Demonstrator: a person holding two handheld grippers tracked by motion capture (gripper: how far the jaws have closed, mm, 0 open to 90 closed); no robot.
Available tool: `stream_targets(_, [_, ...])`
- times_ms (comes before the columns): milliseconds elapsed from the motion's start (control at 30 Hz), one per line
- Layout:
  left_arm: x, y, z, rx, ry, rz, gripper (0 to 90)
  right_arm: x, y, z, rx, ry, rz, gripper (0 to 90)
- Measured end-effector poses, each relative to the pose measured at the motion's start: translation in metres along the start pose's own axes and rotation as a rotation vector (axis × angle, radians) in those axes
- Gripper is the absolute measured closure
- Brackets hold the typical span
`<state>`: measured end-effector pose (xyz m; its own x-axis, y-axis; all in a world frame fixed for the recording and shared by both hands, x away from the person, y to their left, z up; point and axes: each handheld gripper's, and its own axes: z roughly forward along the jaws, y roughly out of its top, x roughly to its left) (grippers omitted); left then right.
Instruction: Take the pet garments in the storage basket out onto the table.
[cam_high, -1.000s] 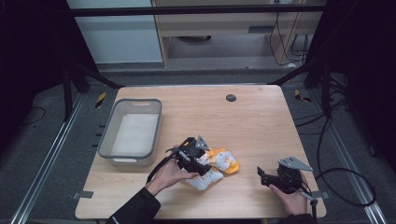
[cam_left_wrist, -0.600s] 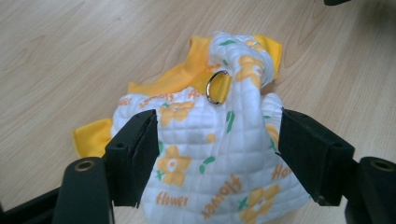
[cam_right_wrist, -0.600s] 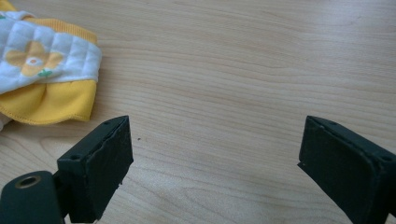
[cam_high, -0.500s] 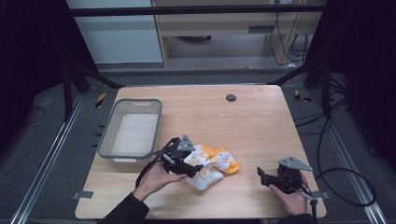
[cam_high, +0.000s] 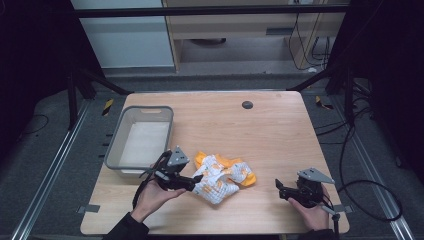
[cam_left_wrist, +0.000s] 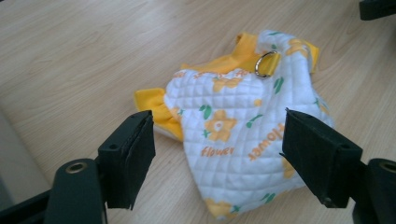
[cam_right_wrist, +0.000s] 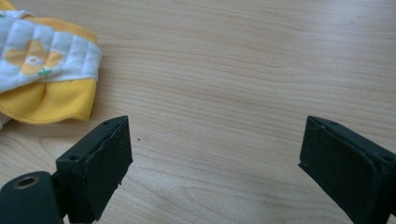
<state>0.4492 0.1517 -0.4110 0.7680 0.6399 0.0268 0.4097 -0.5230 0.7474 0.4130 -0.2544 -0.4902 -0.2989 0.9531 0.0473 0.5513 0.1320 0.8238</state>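
Note:
A small quilted white garment with yellow flowers, yellow trim and a metal ring lies crumpled on the wooden table, near its front middle. My left gripper sits just left of it, low over the table. Its jaws have just been opening and now stand wide. In the left gripper view the garment lies ahead between the two pads, and neither presses on it. My right gripper rests open at the front right, apart from the garment, over bare wood.
A grey plastic bin stands at the table's left, just behind my left hand. A small black round cap is set in the tabletop at the back. Dark frame legs and cables surround the table.
My left gripper has drawn back to the left, off the garment, and its jaws have widened. The garment stays on the table. The right gripper has not moved.

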Motion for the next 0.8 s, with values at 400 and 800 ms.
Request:
stream_targets(400, [0.006, -0.035, -0.025, -0.083, 0.040, -0.058, 24.9, 0.001, 0.000, 0.000, 0.002, 0.005, -0.007, 8.7])
stream_targets(800, [0.019, -0.083, -0.039, -0.071, 0.104, -0.142, 25.1, 0.002, -0.001, 0.000, 0.006, 0.002, -0.014, 8.0])
